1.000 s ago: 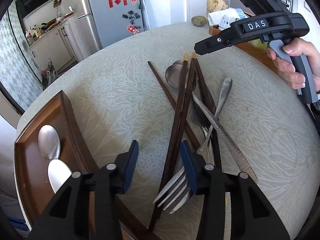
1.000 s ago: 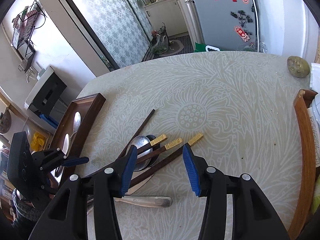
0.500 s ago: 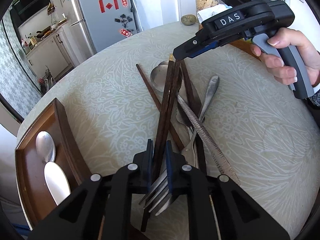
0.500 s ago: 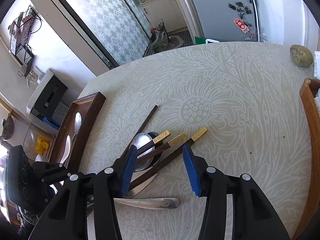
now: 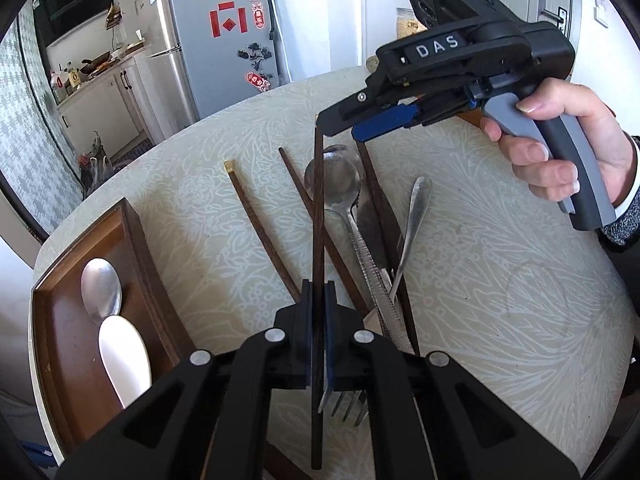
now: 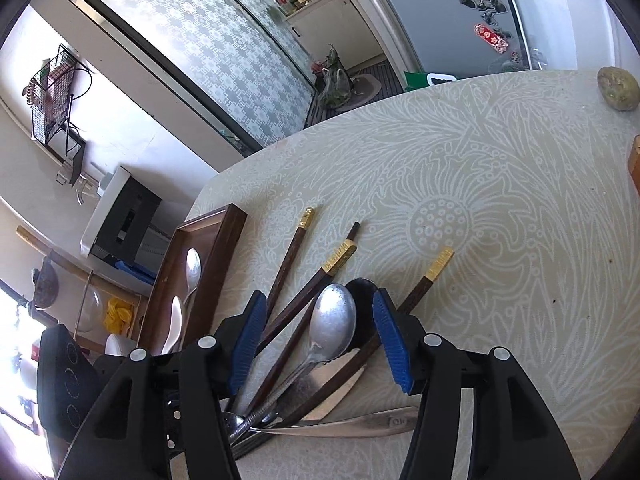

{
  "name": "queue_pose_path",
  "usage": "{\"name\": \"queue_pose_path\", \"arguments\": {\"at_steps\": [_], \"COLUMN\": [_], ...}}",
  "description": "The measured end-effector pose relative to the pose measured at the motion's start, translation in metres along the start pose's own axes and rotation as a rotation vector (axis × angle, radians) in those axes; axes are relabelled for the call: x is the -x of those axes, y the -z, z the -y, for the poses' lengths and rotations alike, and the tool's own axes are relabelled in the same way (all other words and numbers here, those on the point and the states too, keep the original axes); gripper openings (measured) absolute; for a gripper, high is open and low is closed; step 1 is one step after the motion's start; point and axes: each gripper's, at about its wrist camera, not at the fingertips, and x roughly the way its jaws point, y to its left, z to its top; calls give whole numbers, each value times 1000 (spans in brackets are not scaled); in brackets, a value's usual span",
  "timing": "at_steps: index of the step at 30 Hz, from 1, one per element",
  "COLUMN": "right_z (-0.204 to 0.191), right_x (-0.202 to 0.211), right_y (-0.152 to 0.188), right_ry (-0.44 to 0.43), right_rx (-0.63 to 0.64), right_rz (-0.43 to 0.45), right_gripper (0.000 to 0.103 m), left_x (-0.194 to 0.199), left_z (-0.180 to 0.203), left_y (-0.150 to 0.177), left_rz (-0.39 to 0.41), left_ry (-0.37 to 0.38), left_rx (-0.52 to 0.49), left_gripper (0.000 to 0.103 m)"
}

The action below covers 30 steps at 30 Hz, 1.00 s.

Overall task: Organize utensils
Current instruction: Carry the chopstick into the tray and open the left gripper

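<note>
- One table (image 5: 500, 280) carries the loose utensil pile.
- One wooden tray (image 5: 140, 248) at its edge holds two spoons, apparently the sorting destination.
- Two tongs: left gripper (image 5: 318, 312) is clenched on one chopstick (image 5: 318, 208), lifted clear for transfer; right gripper (image 6: 320, 336) hangs released above the pile.
- Three chopsticks, one knife, one fork, two spoons remain, as far as visible.
</note>
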Motion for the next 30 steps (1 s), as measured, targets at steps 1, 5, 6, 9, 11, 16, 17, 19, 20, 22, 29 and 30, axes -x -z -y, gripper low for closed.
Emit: {"name": "queue_pose_path", "arguments": {"at_steps": [1, 5, 6, 9, 11, 16, 17, 19, 20, 22, 29, 30], "right_z": [-2, -9, -11, -16, -21, -40, -46, -59, -65, -78, -135, -144], "right_x": [-3, -9, -10, -9, -6, -2, -2, -5, -7, -12, -46, -53], "right_y": [0, -1, -1, -2, -1, 0, 0, 1, 2, 3, -2, -5], "right_ry": [-4, 5, 12, 13, 10, 13, 15, 19, 21, 17, -8, -7], "right_rx": [-3, 4, 10, 14, 19, 52, 62, 82, 91, 109, 190, 208], "right_rz": [-4, 2, 6, 17, 23, 28, 26, 21, 18, 11, -33, -40], "right_gripper": [56, 56, 48, 23, 22, 22, 22, 22, 22, 22, 22, 22], "left_x": [2, 10, 11, 17, 21, 34, 38, 46, 50, 59, 89, 91], "left_z": [0, 7, 9, 13, 12, 10, 9, 6, 4, -1, -33, -41], "left_y": [0, -2, -2, -1, 1, 7, 9, 15, 19, 27, 52, 55], "left_rz": [6, 27, 28, 34, 41, 57, 59, 63, 66, 73, 91, 93], "left_ry": [8, 27, 21, 19, 19, 12, 12, 6, 3, -9, -65, -76], "left_rx": [2, -8, -16, -25, -20, -17, -12, -4, 1, 13, 87, 105], "left_gripper": [6, 6, 6, 6, 6, 6, 6, 6, 6, 6, 6, 6]}}
